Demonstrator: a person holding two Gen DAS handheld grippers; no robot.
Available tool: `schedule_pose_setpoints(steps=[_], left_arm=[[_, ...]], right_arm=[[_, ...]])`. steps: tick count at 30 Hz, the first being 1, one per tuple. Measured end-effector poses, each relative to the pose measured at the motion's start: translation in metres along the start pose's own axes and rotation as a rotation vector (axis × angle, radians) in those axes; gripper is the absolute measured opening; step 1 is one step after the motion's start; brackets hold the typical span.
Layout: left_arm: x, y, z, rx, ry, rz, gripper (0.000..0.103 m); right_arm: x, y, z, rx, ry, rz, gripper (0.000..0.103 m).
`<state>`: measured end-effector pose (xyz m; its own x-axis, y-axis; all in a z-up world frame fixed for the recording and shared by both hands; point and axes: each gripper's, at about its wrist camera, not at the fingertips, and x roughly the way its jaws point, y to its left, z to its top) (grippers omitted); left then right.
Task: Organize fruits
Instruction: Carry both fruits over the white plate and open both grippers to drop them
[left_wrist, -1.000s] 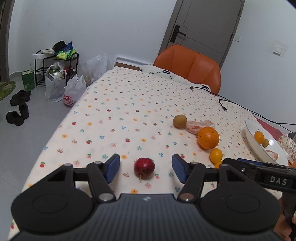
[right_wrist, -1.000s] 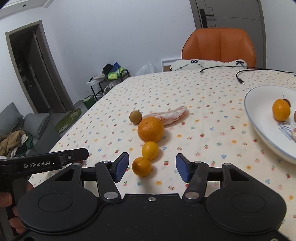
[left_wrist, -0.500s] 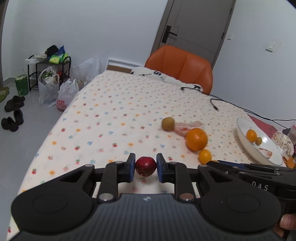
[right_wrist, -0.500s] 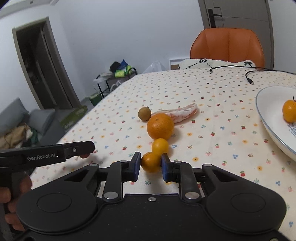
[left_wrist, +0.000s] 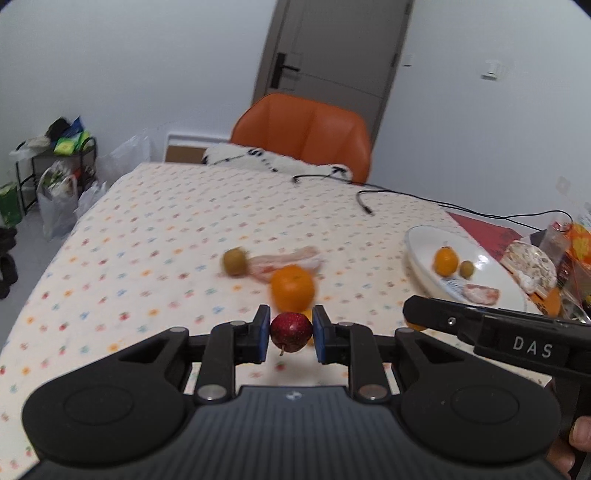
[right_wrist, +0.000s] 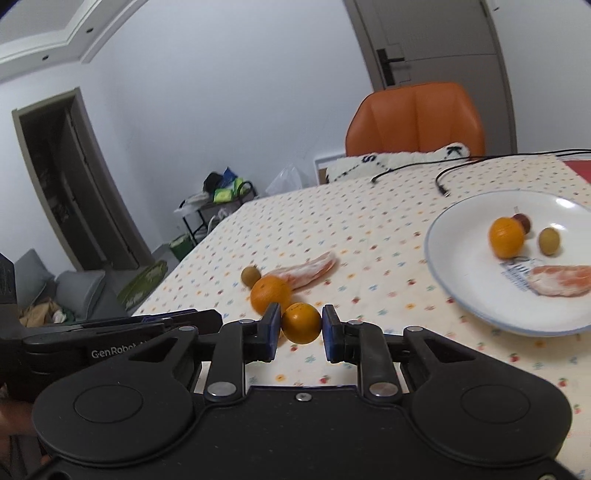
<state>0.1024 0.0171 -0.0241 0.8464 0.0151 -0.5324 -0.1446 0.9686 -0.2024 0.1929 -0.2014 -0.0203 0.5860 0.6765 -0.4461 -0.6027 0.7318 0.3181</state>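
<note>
Carry step, by the look of it; the left tongs (left_wrist: 289, 334) are closed on a small red fruit (left_wrist: 291, 331), the right tongs (right_wrist: 300, 328) on a small orange (right_wrist: 301, 322), both held clear of the surface (right_wrist: 369, 236); next, both probably get taken right to the white plate (right_wrist: 461, 295) and released gently.

My left gripper (left_wrist: 290, 334) is matte black with blue pads (left_wrist: 263, 332) on its fingers, silver screws at the pivots, round discs at 4 and 8 o'clock, and a ribbed grey deck. My right gripper (right_wrist: 300, 332) matches it, deck smooth. White lettering reads "DAS" on one handle, "GenRobot" on the other.
</note>
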Motion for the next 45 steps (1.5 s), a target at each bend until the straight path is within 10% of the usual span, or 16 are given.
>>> schedule_pose_setpoints(steps=[45], left_arm=[[0.080, -0.143, 0.030, 0.125, 0.035, -0.182, 0.022]], right_arm=[[-0.066, -0.140, -0.002, 0.230, -0.152, -0.158, 0.022]])
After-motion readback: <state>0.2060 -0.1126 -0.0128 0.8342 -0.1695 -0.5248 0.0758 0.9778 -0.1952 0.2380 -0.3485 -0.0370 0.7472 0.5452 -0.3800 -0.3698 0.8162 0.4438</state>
